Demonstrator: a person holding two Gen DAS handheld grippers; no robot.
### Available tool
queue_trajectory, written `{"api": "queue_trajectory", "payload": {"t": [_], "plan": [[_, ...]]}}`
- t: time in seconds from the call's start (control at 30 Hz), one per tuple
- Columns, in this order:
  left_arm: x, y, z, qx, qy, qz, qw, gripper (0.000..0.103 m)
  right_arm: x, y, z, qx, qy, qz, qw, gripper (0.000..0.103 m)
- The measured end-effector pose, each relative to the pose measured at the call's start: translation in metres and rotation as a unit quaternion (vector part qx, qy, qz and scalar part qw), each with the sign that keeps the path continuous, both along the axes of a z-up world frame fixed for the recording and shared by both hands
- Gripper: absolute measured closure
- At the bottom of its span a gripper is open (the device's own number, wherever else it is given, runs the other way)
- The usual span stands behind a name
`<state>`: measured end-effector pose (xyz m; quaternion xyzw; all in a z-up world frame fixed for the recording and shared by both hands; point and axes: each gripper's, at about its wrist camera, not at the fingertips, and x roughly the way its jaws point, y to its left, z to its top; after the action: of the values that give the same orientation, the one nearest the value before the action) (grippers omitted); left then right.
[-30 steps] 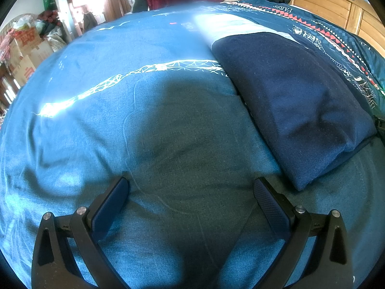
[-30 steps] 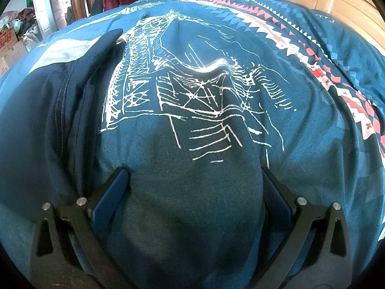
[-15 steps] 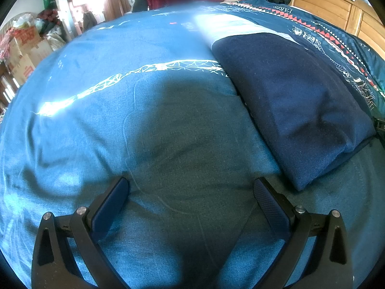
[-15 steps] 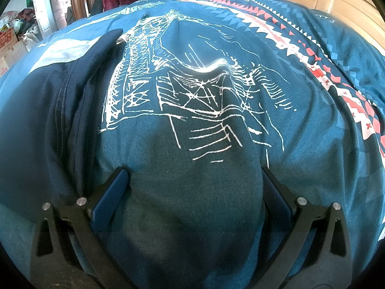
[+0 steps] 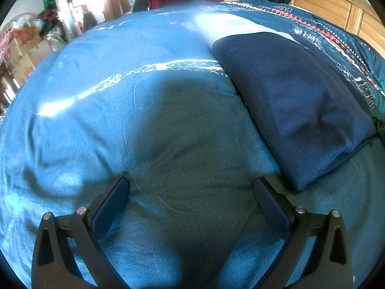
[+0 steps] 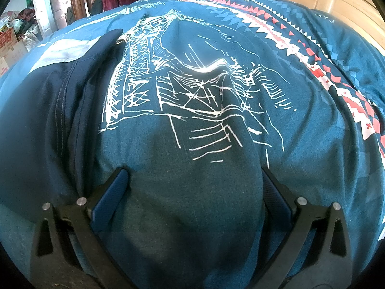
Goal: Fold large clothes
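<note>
the left gripper (image 5: 191, 187) hovers with jaws apart over the blue bedspread (image 5: 96, 110); the folded navy garment (image 5: 296, 106) lies at 2 o'clock. the right gripper (image 6: 192, 183), jaws apart, should approach low at 9 o'clock, pinching one edge squarely.

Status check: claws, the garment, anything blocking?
Left claw open, holding nothing, over bare blue bedspread. Right claw open, also holding nothing. Navy garment lies folded on the bed, between the two claws. Nothing in the way.
</note>
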<state>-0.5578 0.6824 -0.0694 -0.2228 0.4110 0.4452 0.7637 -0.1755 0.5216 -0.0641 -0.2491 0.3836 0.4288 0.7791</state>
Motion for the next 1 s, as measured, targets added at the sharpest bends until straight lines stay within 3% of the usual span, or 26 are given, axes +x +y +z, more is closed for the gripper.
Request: {"api": "queue_trajectory", "payload": {"t": [1.0], "plan": [[0.0075,0.0010,-0.0017,0.001,0.008,0.000,1.0000,0.000,0.0002,0.0003,-0.0001,0.000,0.000,0.000,1.000,0.000]]}}
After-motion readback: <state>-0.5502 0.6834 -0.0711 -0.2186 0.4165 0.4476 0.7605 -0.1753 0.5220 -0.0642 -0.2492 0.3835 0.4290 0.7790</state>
